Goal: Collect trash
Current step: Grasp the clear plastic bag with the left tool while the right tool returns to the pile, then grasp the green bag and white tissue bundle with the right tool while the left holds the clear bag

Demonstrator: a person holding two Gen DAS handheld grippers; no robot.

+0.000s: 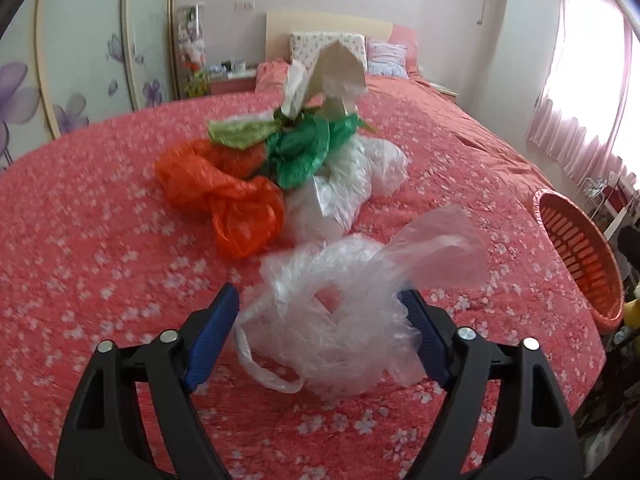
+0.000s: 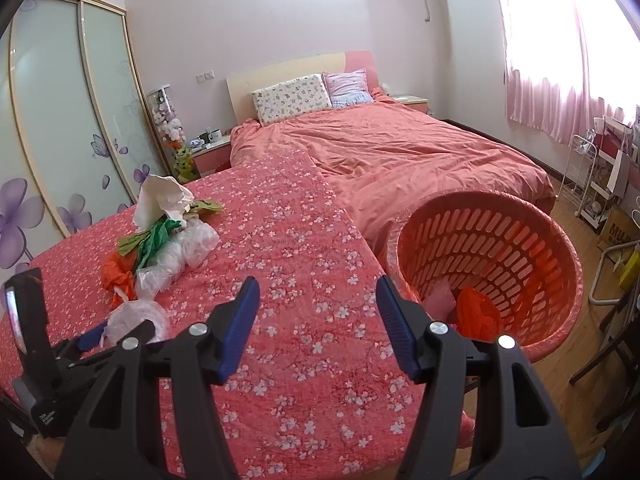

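Observation:
A crumpled clear plastic bag lies on the flowered bedspread between the blue pads of my left gripper. The right pad touches it, the left pad stands just beside it, and the jaws are wide. Beyond it sits a pile of trash: an orange bag, a green bag, more clear bags and a white paper bag. My right gripper hangs open and empty over the bedspread, left of the orange basket. The basket holds an orange bag and a pink one.
The basket stands at the bedspread's right edge on a wooden floor. Behind are a bed with pillows, a nightstand and a wardrobe with purple flowers. A white wire rack and chair legs crowd the right side.

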